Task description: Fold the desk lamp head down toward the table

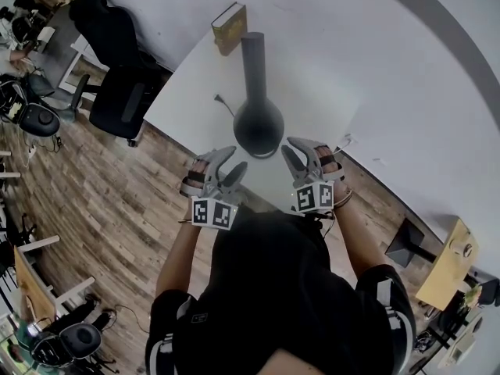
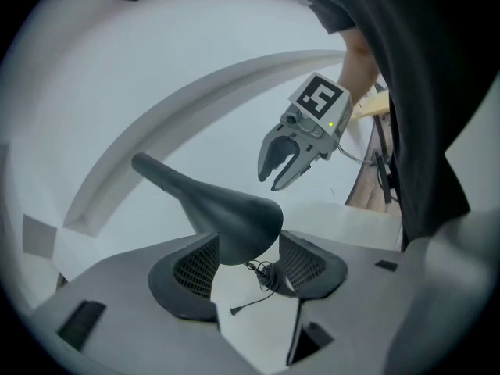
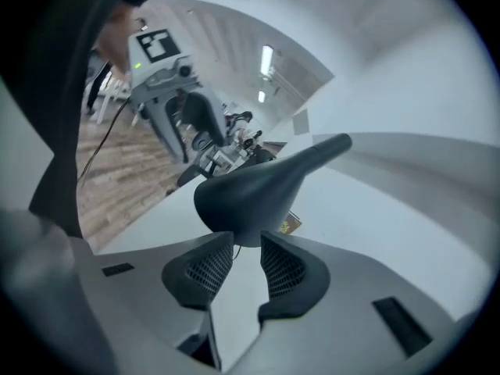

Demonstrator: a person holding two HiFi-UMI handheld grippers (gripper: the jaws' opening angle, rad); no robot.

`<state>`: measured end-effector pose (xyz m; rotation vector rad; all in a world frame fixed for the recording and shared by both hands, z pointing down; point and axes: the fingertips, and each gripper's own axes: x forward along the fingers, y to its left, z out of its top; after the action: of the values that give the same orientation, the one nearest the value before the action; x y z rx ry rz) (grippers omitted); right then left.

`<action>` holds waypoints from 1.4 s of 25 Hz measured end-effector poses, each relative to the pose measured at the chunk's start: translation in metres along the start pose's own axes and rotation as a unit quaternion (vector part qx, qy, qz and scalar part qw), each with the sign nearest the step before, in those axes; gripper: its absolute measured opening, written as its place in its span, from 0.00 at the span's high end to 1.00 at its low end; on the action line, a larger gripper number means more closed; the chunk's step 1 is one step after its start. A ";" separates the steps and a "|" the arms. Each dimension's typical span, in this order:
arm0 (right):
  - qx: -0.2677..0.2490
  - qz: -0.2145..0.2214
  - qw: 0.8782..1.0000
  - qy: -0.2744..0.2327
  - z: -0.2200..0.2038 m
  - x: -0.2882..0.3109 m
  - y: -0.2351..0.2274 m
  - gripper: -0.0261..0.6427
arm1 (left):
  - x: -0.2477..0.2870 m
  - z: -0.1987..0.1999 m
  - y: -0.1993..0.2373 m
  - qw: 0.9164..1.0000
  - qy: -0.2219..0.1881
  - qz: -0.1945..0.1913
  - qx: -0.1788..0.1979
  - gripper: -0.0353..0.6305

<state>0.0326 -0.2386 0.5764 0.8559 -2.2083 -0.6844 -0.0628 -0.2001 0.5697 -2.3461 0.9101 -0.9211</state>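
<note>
The dark desk lamp [image 1: 258,125] sits on the white desk [image 1: 328,61], its round head nearest the person and its neck pointing toward a book [image 1: 229,28], while the left gripper [image 1: 238,158] and right gripper [image 1: 287,144] flank the head, both with jaws apart, gripping nothing.

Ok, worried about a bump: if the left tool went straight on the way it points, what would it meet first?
Probably the lamp head, straight ahead between the open jaws of the left tool; depth unclear.
</note>
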 end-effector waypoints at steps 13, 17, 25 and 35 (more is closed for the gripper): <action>0.408 -0.080 0.905 -0.092 0.047 -0.051 -0.091 0.94 | -0.065 0.064 0.096 0.899 -0.189 0.101 -0.381 0.89; 0.420 -0.093 0.896 -0.110 0.062 -0.065 -0.100 0.94 | -0.085 0.069 0.114 0.866 -0.209 0.151 -0.430 0.91; 0.440 -0.091 0.886 -0.118 0.063 -0.073 -0.091 0.94 | -0.077 0.061 0.096 0.860 -0.191 0.158 -0.447 0.91; 0.438 -0.082 0.888 -0.114 0.062 -0.068 -0.085 0.94 | -0.070 0.061 0.095 0.864 -0.184 0.155 -0.442 0.91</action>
<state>0.0581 -0.2303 0.4546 1.4625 -2.6955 0.2249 -0.0969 -0.2044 0.4414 -2.7829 1.7182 0.1615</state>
